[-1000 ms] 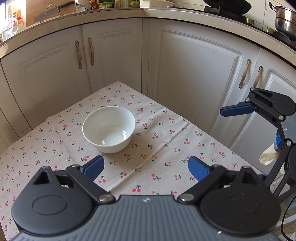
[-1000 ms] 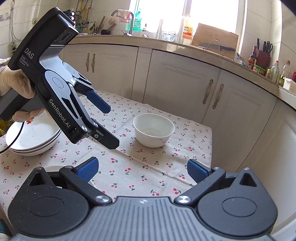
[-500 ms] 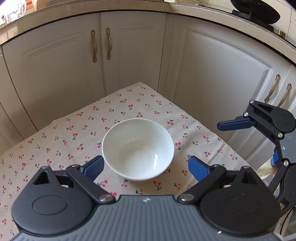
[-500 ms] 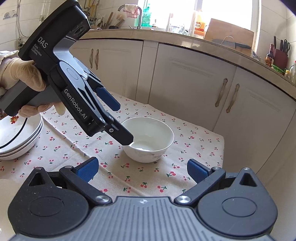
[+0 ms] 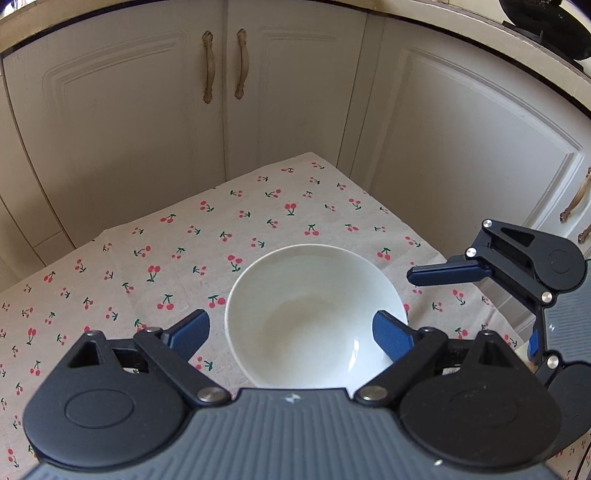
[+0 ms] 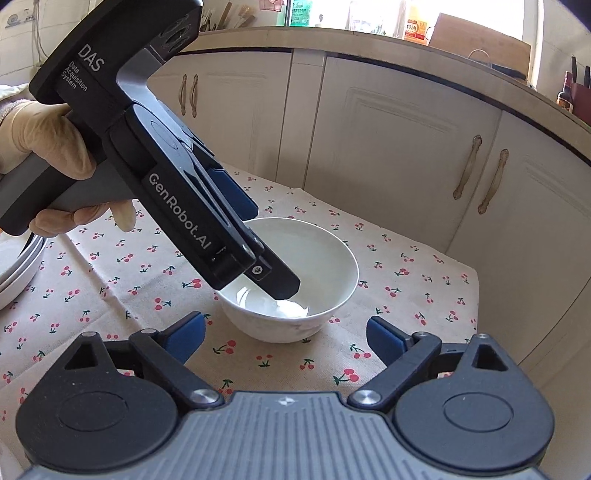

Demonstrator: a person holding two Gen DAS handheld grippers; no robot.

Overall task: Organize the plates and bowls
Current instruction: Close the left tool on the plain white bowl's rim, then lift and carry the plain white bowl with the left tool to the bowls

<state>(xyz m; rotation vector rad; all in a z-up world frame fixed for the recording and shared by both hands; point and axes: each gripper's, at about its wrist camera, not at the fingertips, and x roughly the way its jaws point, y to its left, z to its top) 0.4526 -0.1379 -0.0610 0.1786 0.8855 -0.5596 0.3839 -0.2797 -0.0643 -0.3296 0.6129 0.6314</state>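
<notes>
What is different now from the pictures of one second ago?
The left gripper came down to the white ceramic bowl; one finger is now inside its rim, the other outside, jaws closing, not yet gripping. The right gripper also came nearer. The bowl stayed in place on the cherry-print tablecloth.

1. Daylight is seen pouring in from the window (image 6: 369,14) at the top of the right wrist view, blown out to near white there.
2. A small glare streak is caught inside the white bowl (image 5: 354,349).
3. Soft shadows are cast on the tablecloth (image 5: 221,236).
4. Cabinet lines are bent hard by the fisheye, and corners are darkened.
5. Both views are kept fairly sharp.
</notes>
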